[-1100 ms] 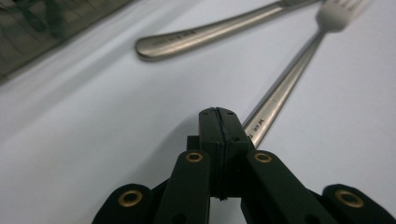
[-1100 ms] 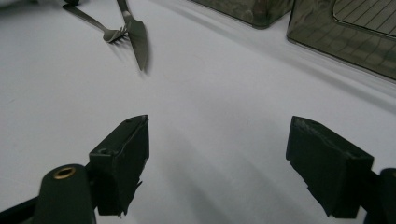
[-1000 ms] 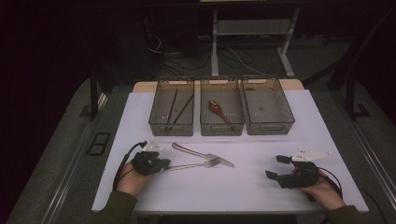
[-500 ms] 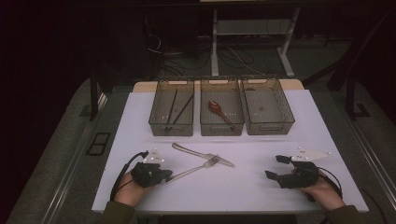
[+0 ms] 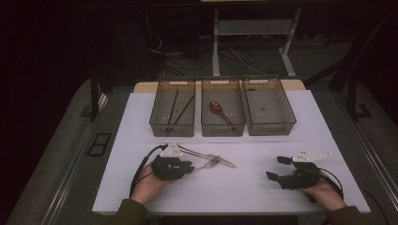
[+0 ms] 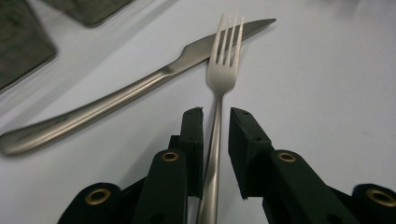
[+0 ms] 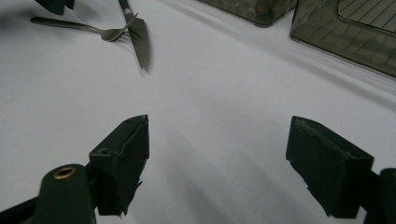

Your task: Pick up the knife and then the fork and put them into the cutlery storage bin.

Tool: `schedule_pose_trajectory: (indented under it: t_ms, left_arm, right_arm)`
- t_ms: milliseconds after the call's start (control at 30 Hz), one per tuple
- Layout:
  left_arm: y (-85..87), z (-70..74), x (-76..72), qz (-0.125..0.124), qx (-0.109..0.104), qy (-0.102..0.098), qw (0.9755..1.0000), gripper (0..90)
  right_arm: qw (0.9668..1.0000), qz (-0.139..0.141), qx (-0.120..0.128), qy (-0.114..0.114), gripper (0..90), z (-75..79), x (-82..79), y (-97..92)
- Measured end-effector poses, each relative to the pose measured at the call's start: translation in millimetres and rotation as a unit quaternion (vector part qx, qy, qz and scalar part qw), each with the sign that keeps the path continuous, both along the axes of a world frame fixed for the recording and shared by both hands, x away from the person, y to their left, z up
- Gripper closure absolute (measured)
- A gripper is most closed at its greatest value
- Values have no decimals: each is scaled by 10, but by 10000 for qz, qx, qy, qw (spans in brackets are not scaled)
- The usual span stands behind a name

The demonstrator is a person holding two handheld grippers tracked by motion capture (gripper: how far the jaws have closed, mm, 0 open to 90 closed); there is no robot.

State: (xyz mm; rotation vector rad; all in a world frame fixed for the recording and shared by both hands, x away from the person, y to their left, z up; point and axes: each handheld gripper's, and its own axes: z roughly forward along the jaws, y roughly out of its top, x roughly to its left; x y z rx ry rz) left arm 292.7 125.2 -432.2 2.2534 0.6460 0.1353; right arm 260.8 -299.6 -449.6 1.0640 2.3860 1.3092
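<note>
Surface: white table (image 5: 244, 187), three mesh trays (image 5: 223, 112) set far.
Room: dark, cables on floor.
Left gripper (image 6: 215, 135): jaws just parted, fork (image 6: 223, 70) handle between, unclamped.
Right gripper (image 7: 215, 154): spread wide, nothing held.

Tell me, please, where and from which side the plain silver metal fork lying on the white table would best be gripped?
Probably grip the silver metal fork on its slim handle, coming from the handle end along its length with jaws either side. The tines rest across the silver metal table knife, so that end is crowded. The left tool already straddles the handle, jaws slightly apart.
</note>
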Motion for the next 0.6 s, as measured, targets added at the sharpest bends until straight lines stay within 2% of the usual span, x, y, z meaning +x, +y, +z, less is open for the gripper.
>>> schedule_pose_trajectory:
  t_ms: [167,367,600]
  left_arm:
    - [-135,-67,57,-103,107,20,9999,762]
    - [-165,-135,77,-149,258,6,9996,784]
    - [-162,-162,54,-217,186,-133,9995,823]
  right_arm:
    - [10000,6,2,-6,206,3,-2,-2]
    - [10000,11,7,-12,206,3,0,-4]
    - [10000,13,7,-8,206,4,-2,0]
